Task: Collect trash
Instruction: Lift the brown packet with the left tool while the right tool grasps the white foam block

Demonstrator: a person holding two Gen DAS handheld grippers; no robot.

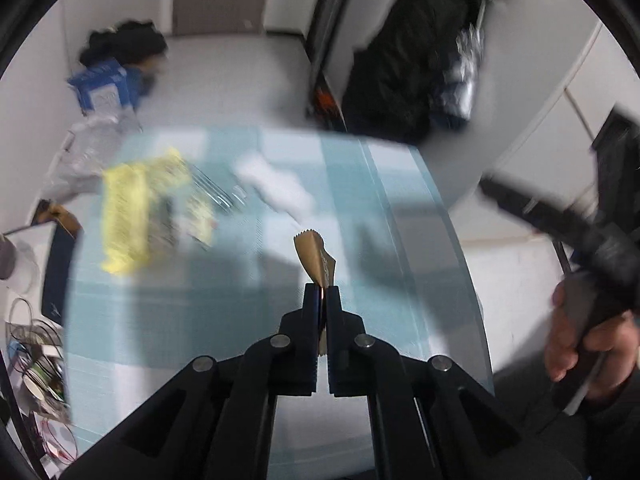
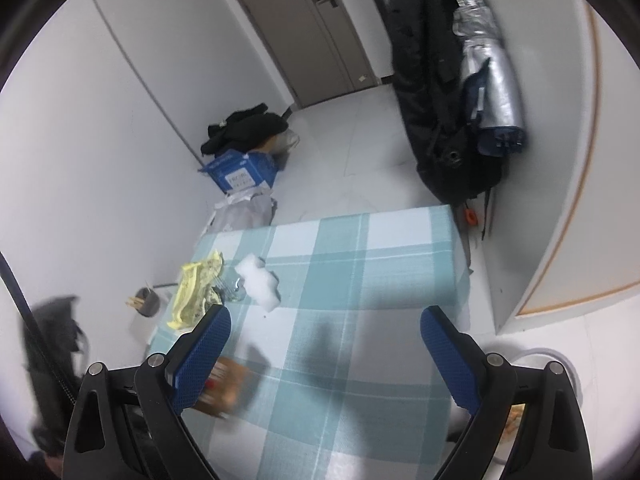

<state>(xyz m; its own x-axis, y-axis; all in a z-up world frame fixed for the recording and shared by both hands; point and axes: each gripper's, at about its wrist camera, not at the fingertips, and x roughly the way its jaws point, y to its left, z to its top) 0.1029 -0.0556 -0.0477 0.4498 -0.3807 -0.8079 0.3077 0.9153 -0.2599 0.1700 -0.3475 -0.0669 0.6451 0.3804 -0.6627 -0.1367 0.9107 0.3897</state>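
The left gripper [image 1: 322, 300] is pinched tight on a small brown wrapper [image 1: 316, 258], which sticks up from the fingertips in the middle of the left wrist view. The right gripper [image 2: 325, 344] has its blue fingers [image 2: 204, 356] wide apart, with nothing between them. Under both is a table with a blue checked cloth [image 2: 360, 280]. A yellow wrapper [image 2: 196, 292] lies near the cloth's left edge, with a white foam piece [image 2: 260, 282] just beside it. At the lower left of the right wrist view is a blurry brown thing [image 2: 226, 388], maybe another wrapper. A blue box [image 2: 242, 172] sits on the floor past the table.
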